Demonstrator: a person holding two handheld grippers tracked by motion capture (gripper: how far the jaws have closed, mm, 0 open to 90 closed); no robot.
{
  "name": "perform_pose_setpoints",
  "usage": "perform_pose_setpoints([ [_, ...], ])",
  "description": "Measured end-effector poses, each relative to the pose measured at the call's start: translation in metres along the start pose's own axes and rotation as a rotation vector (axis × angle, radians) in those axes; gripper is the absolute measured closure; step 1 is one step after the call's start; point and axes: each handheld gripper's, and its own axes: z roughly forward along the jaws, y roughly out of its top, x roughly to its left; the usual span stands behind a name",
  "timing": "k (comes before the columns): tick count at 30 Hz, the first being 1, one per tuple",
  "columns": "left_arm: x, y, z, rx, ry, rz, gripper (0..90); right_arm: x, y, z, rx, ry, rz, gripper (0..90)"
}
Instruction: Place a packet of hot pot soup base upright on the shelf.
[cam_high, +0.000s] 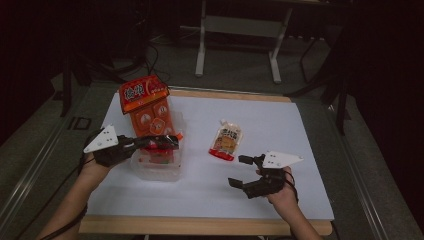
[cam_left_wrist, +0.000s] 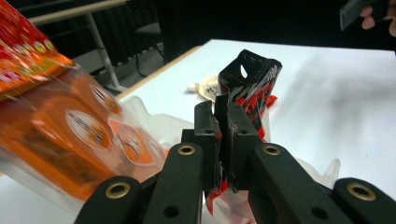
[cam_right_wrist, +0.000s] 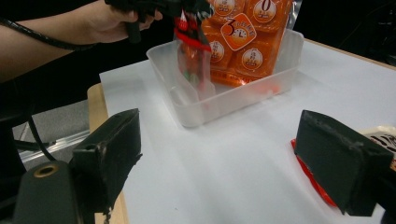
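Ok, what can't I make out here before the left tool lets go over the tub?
- Black-and-red packet: its lower end is hidden behind the left tool in the left gripper view.
- Clear tub: its floor is hidden by the orange bag in the high view.
- Spout pouch: print too small in the high view.

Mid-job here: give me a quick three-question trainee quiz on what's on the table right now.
1. True or false: the left gripper is shut on the red-and-black packet.
2. Where does the orange snack bag stand?
A. flat on the white mat
B. upright in the clear plastic tub
C. in the right gripper
3. Fill in: the right gripper's fingers are ____, with nothing between them, and the spouted pouch lies on the white mat beside them.

Key: 1 true; 2 B; 3 open.
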Motion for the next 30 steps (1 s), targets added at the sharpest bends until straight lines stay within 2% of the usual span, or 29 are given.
perform_pose_setpoints([
  [3,-0.003,-0.004,0.005,0.030,-0.013,0.006,84.9,0.000,0.000,0.000,0.001,0.001,0.001,14.6],
  [8,-0.001,-0.015,0.004,-0.003,-0.002,-0.053,84.3,-0.001,0.000,-0.001,0.000,0.002,0.000,16.5],
  [11,0.001,-0.020,0.001,-0.008,-0.002,-0.073,83.3,-0.003,0.000,-0.002,-0.009,0.004,0.003,17.2],
  [15,-0.001,-0.016,-0.002,0.003,0.010,-0.049,79.2,-0.004,0.000,-0.002,-0.006,-0.005,-0.002,17.3],
  [16,-0.002,-0.015,-0.002,-0.002,0.006,-0.055,78.7,-0.004,0.000,-0.001,-0.007,-0.003,-0.002,17.2],
  [18,-0.003,-0.011,-0.004,-0.015,0.031,-0.057,69.8,-0.004,0.000,-0.001,-0.006,-0.005,-0.002,17.2],
  [20,-0.005,-0.005,-0.006,-0.030,0.043,-0.088,64.5,-0.003,0.000,-0.001,-0.004,-0.008,-0.006,17.2],
  [21,-0.006,-0.003,-0.006,-0.030,0.045,-0.101,58.2,-0.003,0.001,0.000,-0.003,-0.010,-0.009,17.2],
  [23,-0.009,0.003,-0.005,-0.012,0.031,-0.135,46.4,-0.003,0.001,0.000,0.000,-0.013,-0.012,17.2],
  [27,-0.018,0.014,-0.001,-0.001,-0.004,-0.142,16.7,-0.003,0.000,-0.001,0.000,-0.016,-0.014,17.2],
  [29,-0.023,0.018,-0.001,-0.009,-0.002,-0.141,14.5,-0.003,0.000,-0.001,0.002,-0.017,-0.012,17.2],
  [30,-0.025,0.020,0.000,-0.011,0.002,-0.146,8.8,-0.004,-0.001,-0.001,0.004,-0.019,-0.010,17.2],
])
